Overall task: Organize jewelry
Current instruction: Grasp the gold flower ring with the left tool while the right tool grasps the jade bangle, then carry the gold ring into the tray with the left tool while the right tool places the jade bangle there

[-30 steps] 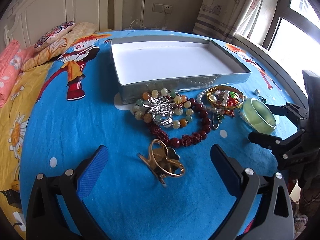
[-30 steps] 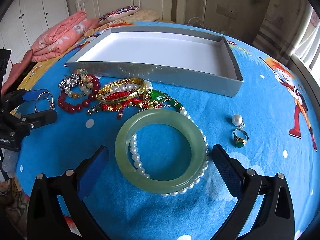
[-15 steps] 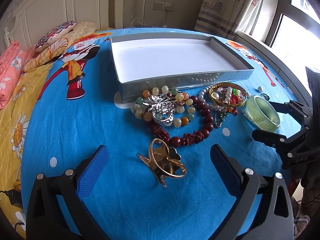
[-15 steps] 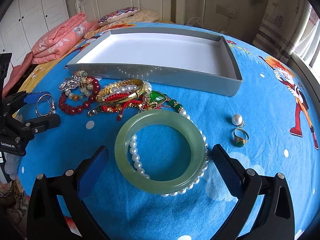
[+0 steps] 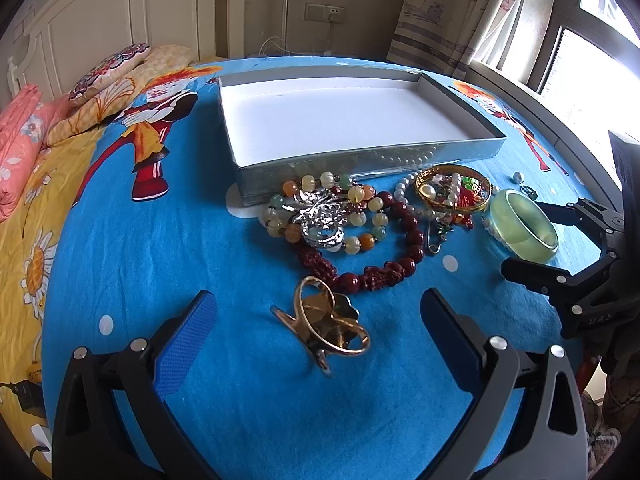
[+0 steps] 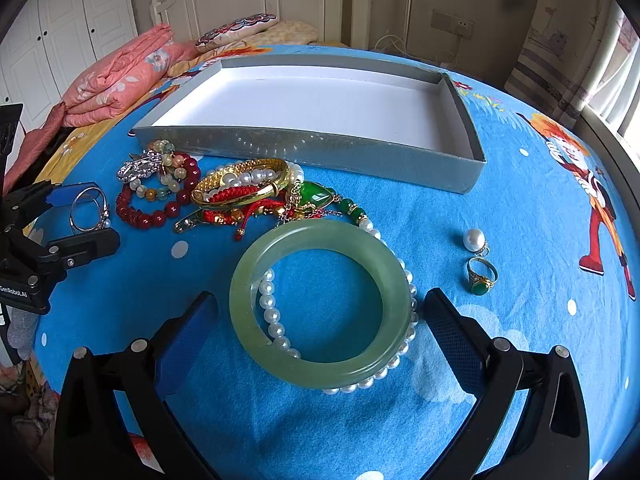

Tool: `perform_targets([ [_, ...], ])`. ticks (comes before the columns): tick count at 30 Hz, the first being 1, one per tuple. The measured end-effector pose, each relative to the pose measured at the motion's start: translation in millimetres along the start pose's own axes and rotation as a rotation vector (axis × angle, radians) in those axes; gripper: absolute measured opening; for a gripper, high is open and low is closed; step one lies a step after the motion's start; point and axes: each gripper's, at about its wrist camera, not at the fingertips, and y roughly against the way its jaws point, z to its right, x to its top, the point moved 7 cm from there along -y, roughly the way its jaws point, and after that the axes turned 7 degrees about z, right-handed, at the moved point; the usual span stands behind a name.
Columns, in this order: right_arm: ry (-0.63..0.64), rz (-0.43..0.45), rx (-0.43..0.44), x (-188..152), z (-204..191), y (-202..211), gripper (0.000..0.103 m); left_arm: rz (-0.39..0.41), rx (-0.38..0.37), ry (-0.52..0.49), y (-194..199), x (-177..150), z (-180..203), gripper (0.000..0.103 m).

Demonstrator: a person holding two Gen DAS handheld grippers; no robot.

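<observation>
Jade bangle (image 6: pixel 322 304), smooth and round, lies on a pearl strand (image 6: pixel 272 312) between the spread right tongs (image 6: pixel 320 320). Left tongs (image 5: pixel 316 336), also apart, flank a gold clip (image 5: pixel 328 324). Grey tray (image 6: pixel 304 148) sits behind, on the bed.

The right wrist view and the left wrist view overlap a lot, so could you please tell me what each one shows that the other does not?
Only the right wrist view shows the folded pink quilt and the white pearl strand lying under the jade bangle.
Only the left wrist view shows the window and the yellow daisy sheet.
Both show the grey box, its white floor bare, the red bead bracelet, the gold bangle, and both grippers open: left gripper around the gold hair clip, right gripper around the jade bangle.
</observation>
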Motion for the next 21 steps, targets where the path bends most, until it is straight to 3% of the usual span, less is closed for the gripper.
perform_targets([
  [6, -0.003, 0.010, 0.004, 1, -1, 1, 0.098, 0.019, 0.014, -0.004, 4, 1, 2, 0.101],
  [8, -0.002, 0.025, 0.001, 1, 0, 3, 0.090, 0.033, 0.013, -0.008, 7, 1, 3, 0.100],
  [9, -0.005, 0.036, -0.005, 2, 0, 5, 0.085, 0.038, 0.007, -0.012, 8, 0, 3, 0.092],
  [10, -0.003, 0.047, -0.003, 2, 0, 6, 0.084, 0.036, -0.009, -0.017, 9, -2, 5, 0.072],
  [14, 0.030, 0.093, -0.017, 5, -6, 14, 0.077, 0.049, 0.011, -0.051, 14, -10, 5, 0.043],
  [21, -0.021, 0.179, 0.027, 8, 1, 28, 0.077, 0.088, -0.010, -0.036, 30, -16, 1, 0.041],
])
